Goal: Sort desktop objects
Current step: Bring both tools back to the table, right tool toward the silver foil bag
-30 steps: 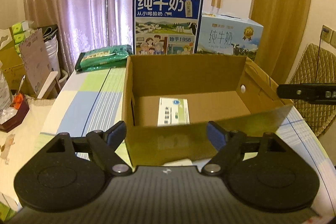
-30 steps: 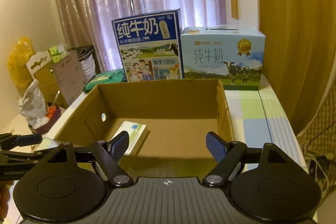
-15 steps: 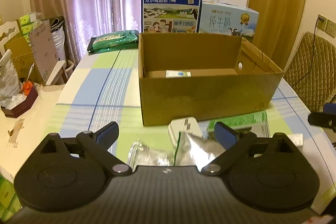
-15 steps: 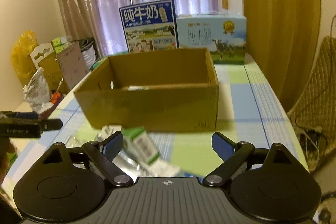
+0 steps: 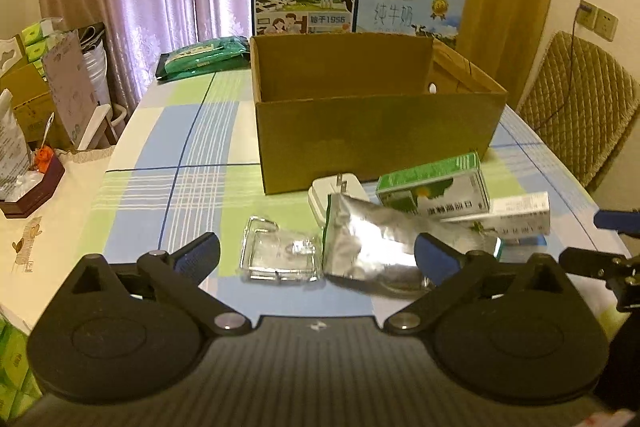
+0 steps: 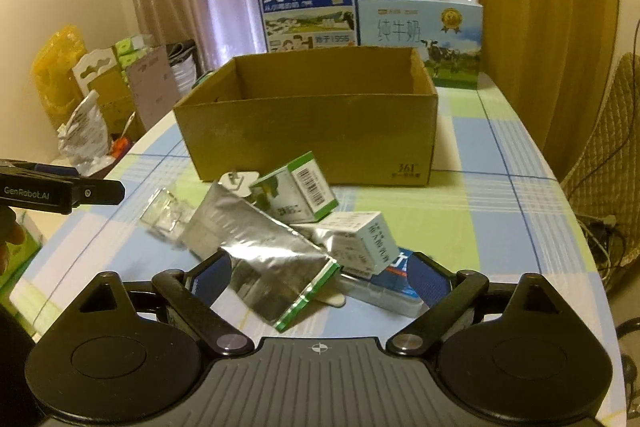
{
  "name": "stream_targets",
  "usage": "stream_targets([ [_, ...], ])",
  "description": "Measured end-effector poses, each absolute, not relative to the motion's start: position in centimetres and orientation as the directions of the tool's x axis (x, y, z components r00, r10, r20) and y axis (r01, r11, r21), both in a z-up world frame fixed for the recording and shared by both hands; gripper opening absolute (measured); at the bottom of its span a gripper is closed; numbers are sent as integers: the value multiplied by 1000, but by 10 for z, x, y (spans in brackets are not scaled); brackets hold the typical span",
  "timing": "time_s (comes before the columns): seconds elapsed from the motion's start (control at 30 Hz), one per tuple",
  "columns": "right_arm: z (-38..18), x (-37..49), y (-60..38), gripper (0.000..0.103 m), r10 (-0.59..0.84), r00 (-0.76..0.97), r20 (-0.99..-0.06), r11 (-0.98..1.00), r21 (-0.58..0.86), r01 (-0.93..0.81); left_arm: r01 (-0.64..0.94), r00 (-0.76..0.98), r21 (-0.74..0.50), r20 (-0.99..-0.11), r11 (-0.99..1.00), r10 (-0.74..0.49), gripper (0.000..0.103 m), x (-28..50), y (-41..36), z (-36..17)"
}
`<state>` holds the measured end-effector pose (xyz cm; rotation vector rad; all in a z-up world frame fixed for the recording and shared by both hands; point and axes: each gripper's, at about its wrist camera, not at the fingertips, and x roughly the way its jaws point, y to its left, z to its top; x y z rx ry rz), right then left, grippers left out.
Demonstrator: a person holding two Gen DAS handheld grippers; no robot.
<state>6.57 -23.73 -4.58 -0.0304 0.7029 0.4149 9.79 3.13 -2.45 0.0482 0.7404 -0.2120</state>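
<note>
On checked tablecloth (image 6: pixel 500 211), foil pouch (image 6: pixel 256 247) lies just ahead of both wide-open, empty hand-held grippers (image 5: pixel 316 253) (image 6: pixel 319 273).

Checked table (image 5: pixel 168 155) under box (image 5: pixel 376 131), clutter.

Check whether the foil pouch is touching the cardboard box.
Apart. The left wrist view shows the foil pouch lying on the tablecloth short of the cardboard box, with cloth and a white charger between them.
</note>
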Motion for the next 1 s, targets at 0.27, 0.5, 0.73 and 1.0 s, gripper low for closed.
stream_targets([
  [0.27,-49,61,-227,92,371,677,-636,903,76,-423,258,696,5,-694,966,-182,102,95,38,-22],
  [0.5,-54,60,-212,92,383,668,-637,882,39,-469,317,661,52,-728,947,-182,102,102,44,-29],
  [0.73,-64,65,-188,92,408,643,-649,818,-53,-573,343,638,82,-752,936,-168,102,115,48,-41],
  [1.0,-88,84,-160,92,403,599,-692,733,-148,-664,364,606,70,-775,929,-179,102,133,49,-58],
])
